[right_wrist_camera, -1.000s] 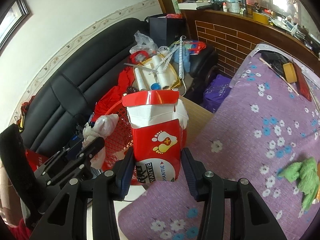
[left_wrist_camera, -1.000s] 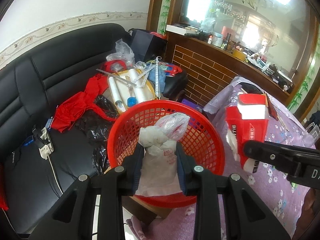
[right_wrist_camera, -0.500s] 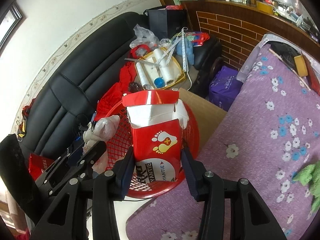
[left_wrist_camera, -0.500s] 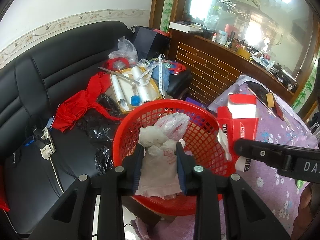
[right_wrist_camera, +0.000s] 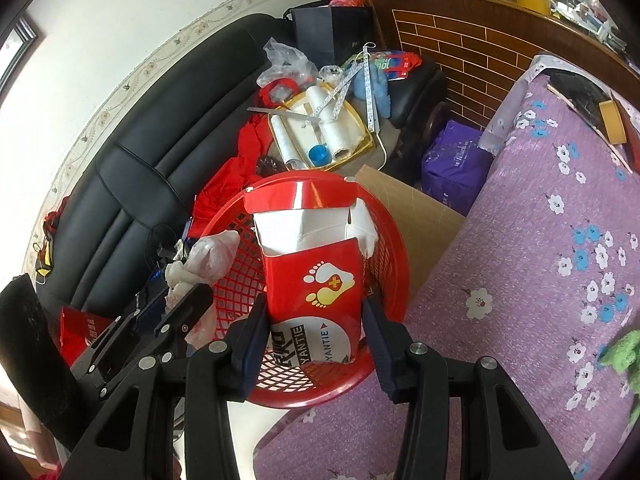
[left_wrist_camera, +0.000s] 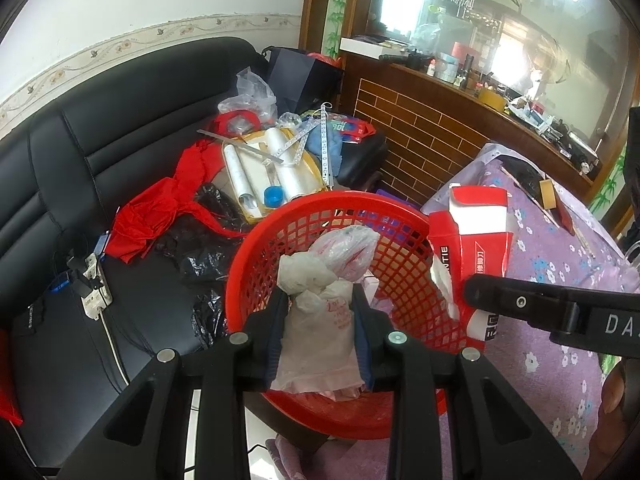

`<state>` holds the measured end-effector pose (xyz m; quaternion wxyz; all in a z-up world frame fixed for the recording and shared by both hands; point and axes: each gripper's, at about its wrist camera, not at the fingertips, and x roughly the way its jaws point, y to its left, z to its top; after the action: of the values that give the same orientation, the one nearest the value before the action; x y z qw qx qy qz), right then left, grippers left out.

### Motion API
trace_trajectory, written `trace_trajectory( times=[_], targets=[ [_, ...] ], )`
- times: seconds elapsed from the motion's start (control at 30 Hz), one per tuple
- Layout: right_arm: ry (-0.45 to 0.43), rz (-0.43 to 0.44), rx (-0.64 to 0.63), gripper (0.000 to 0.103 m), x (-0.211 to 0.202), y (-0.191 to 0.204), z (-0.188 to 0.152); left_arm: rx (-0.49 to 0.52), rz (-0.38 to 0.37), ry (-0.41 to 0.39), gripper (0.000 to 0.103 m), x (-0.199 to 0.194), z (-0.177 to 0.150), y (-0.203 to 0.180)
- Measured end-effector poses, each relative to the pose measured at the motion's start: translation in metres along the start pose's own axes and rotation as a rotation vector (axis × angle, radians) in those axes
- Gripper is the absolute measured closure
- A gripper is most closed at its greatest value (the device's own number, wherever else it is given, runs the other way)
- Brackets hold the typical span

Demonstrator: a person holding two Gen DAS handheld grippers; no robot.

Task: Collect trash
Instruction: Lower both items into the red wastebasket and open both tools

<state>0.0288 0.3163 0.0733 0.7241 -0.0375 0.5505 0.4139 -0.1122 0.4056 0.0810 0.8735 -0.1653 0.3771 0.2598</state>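
In my left gripper [left_wrist_camera: 320, 328] I am grasping a crumpled white plastic bag [left_wrist_camera: 320, 304]; both pads press on it, and it hangs over the open red basket [left_wrist_camera: 396, 264]. My right gripper [right_wrist_camera: 316, 340] is clenched on a torn red and white carton [right_wrist_camera: 316, 280], which stands upright over the same basket, above its right side. The basket is between the black sofa [left_wrist_camera: 120, 128] and the purple flowered cloth [right_wrist_camera: 540, 260].
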Motion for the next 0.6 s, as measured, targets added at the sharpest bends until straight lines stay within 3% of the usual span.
trace_trajectory(
  times=[0.6],
  targets=[
    [0.014, 0.005, 0.02, 0.052, 0.0061, -0.003, 0.0008, 0.008, -0.004, 0.008, 0.074, 0.0062, 0.0022, -0.0049]
  ],
)
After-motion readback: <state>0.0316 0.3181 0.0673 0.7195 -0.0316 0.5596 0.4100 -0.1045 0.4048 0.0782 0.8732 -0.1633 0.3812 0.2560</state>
